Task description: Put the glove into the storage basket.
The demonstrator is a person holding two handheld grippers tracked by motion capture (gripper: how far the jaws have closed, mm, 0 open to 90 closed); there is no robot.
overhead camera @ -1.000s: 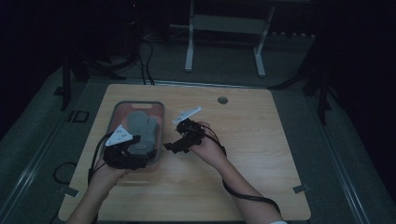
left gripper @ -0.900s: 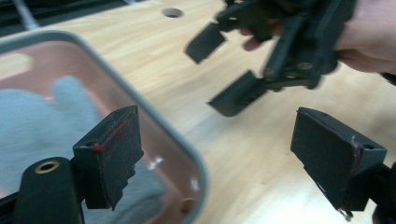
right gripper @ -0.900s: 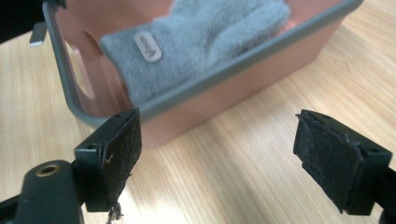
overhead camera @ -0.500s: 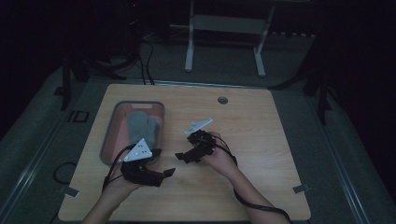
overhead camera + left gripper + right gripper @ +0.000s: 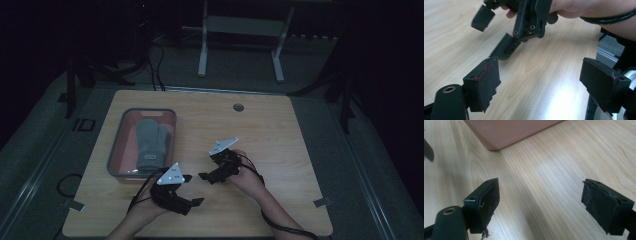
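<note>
Both claws back off the tray, mitten left inside.

My left claw (image 5: 192, 191) and right claw (image 5: 209, 176) have pulled back toward me since 1 second ago; both gape wide and hold nothing over the bare tabletop (image 5: 280, 135). The grey mitten (image 5: 150, 141) lies in the tray (image 5: 116, 150), so I judge placement finished.

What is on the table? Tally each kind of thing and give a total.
Tray: 1
Mitten: 1, grey, lying in the tray
Grippers: 2, left and right, both open over bare wood
Total: 4
</note>
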